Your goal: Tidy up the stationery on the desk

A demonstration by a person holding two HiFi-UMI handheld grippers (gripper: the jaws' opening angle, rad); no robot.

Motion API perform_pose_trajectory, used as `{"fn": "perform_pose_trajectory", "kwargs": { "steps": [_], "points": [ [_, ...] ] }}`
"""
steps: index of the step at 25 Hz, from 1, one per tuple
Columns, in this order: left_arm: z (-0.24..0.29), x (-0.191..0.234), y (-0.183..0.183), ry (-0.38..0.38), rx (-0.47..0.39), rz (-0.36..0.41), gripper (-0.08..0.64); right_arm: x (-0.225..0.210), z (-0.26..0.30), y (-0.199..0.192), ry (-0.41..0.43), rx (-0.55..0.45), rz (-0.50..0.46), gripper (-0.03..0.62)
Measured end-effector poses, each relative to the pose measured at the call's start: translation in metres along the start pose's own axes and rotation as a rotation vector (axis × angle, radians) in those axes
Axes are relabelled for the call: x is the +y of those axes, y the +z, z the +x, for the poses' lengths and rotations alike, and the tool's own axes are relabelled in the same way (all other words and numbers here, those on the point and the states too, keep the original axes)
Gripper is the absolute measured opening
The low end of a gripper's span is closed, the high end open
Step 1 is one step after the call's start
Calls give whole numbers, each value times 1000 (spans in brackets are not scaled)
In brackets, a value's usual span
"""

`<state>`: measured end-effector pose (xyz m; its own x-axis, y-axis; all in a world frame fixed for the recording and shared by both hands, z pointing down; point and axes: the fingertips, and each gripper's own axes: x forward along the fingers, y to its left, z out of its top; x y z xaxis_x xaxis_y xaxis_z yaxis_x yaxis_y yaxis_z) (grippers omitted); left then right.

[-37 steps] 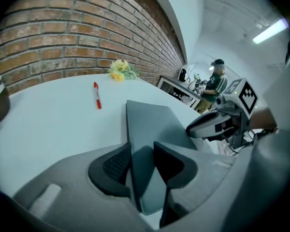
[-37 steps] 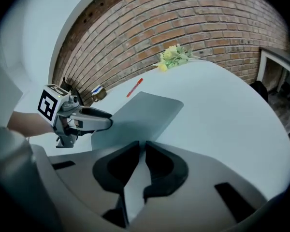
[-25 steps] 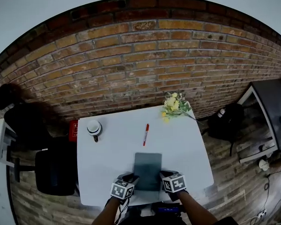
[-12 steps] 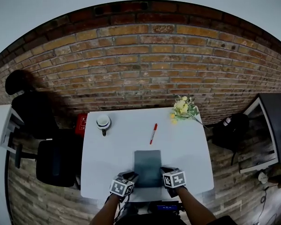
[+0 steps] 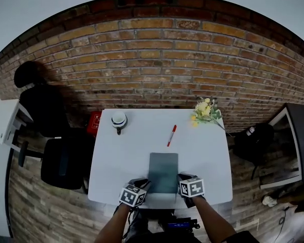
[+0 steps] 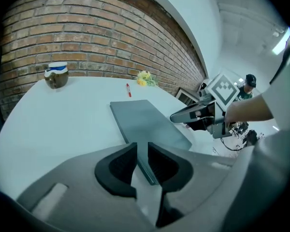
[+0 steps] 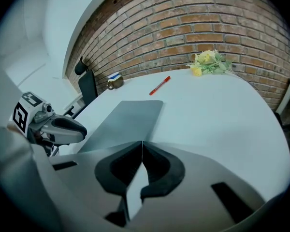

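A dark grey notebook [image 5: 163, 172] lies flat on the white desk [image 5: 126, 156] near its front edge. A red pen [image 5: 172, 135] lies beyond it. My left gripper [image 5: 143, 183] is at the notebook's near left corner. Its jaws have just been closing; a narrow gap still shows in the left gripper view [image 6: 142, 154], with the notebook's edge [image 6: 144, 164] running into it. My right gripper [image 5: 182, 177] is at the near right corner. Its jaws have just been closing too, and the tips now meet [image 7: 141, 146]. Whether they pinch the cover I cannot tell.
A white-lidded jar [image 5: 118, 119] stands at the desk's far left and yellow flowers [image 5: 206, 111] lie at the far right corner. A black chair [image 5: 63, 161] stands left of the desk, a dark bag [image 5: 256, 138] to the right, and a brick wall behind.
The head view has shifted, so the desk sits higher in the picture. Both grippers stay at the notebook's near corners. The notebook and pen lie as before.
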<state>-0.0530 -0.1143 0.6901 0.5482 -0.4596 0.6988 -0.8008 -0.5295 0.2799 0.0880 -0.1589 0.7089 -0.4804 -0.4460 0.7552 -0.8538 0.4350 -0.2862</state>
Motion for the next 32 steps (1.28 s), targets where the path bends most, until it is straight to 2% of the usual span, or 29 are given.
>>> {"fn": "perform_pose_trajectory", "kwargs": {
  "steps": [10,14,18,21,26,32],
  "points": [
    [-11,-3,-12,22,-38,-12,78,9,-7,-8,-12,-18,-7,15],
    [-9,-9,-8,-25,-73,-33,80,13,-12,-11,-8,-35,13,20],
    [-3,-4,-3,-3,-71,-27,162,18,-15,-13,22,-44,41,89],
    [6,2,-8,19,-25,-27,193,22,-11,-12,35,-45,51,129],
    [17,1,-15,11,10,-36,193,25,3,-13,20,-37,72,193],
    [21,-6,-14,0,28,-70,178,21,5,-13,-33,-74,134,204]
  ]
}}
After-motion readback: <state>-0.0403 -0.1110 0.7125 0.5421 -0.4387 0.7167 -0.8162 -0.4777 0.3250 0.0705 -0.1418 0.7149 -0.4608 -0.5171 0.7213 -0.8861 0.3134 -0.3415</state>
